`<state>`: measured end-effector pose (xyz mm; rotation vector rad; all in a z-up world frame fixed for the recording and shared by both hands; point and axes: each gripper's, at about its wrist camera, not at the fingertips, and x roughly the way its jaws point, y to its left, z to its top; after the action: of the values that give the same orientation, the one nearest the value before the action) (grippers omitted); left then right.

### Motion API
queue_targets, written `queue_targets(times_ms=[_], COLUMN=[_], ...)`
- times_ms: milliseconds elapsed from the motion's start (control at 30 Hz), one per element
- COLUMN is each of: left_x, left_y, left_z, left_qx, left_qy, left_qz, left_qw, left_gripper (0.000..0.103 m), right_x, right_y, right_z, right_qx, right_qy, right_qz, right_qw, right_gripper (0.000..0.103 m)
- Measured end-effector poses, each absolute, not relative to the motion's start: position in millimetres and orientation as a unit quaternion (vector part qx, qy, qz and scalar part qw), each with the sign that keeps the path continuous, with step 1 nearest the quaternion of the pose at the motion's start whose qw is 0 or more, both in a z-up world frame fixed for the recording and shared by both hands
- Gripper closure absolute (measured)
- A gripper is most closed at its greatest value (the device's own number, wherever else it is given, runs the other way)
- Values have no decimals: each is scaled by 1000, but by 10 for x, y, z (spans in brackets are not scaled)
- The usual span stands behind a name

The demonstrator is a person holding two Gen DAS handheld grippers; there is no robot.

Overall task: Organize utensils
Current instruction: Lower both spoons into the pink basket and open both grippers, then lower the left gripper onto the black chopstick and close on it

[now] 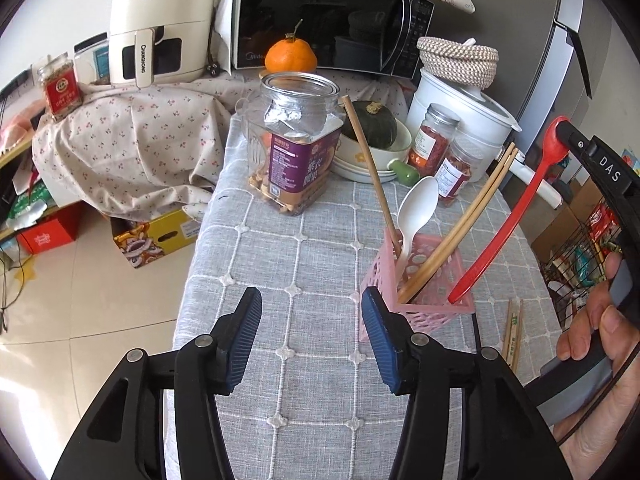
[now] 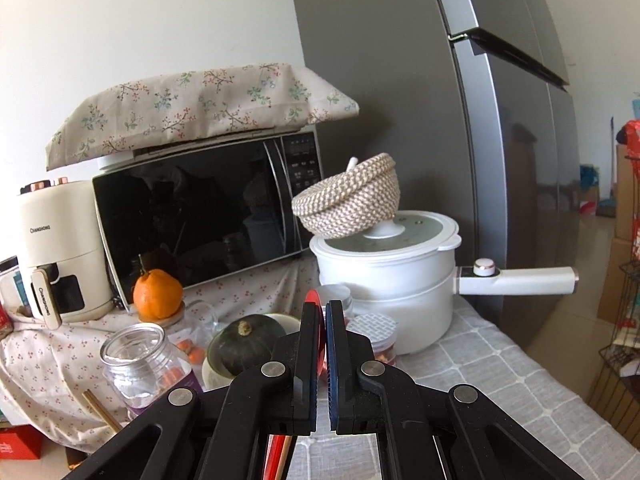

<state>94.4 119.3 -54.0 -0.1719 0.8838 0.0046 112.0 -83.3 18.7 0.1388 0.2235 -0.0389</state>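
A pink perforated utensil holder (image 1: 420, 280) stands on the grey checked tablecloth (image 1: 312, 240). It holds a white plastic spoon (image 1: 416, 208), a single wooden chopstick (image 1: 370, 164) and a pair of chopsticks (image 1: 460, 224). My right gripper (image 2: 320, 312) is shut on a red spoon (image 1: 508, 216); the spoon's handle end rests in the holder and its bowl sits between the fingers (image 1: 572, 140). My left gripper (image 1: 312, 308) is open and empty just left of the holder. More chopsticks (image 1: 514, 328) lie on the cloth to the right.
A clear jar with a purple label (image 1: 296, 148), a bowl with a green squash (image 1: 372, 128), spice jars (image 1: 436, 140), a white pot (image 1: 464, 116) and a microwave (image 1: 320, 16) crowd the back. The table's left edge (image 1: 196, 240) drops to the floor.
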Motion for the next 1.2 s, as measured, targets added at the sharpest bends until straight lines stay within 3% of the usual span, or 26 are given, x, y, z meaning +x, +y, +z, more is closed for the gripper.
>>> queue_targets(times_ms=[233,300,367,433,533,867,1200], left_x=[951,944,931,914,885,758,664], left_y=[1178,1158,1131,1096,1023,550,-273], left_z=[-546,-538,-521,-501,-474,-433,-564], left_qx=[-77,-73,-70,-65,-57,-45,0], left_qy=[430,431,429,428,427,443,476], left_qz=[5,7,7,6,6,-37,-91], left_qw=[899,900,900,902,903,895,874], left_gripper=[41,37,35,32,28,24,23], right_x=[1151,1142,1133,1098,1035,768,568], right_y=[-750,-771,-813,-864,-986,-1688,-2397], right_z=[27,-2,3,22,61,168,52], right_qx=[45,60,81,94,96,99,83], right_qy=[139,161,183,198,217,278,343], right_qz=[-2,14,36,55,70,61,18], right_qw=[989,985,979,974,969,954,935], right_gripper=[99,94,74,64,61,34,24])
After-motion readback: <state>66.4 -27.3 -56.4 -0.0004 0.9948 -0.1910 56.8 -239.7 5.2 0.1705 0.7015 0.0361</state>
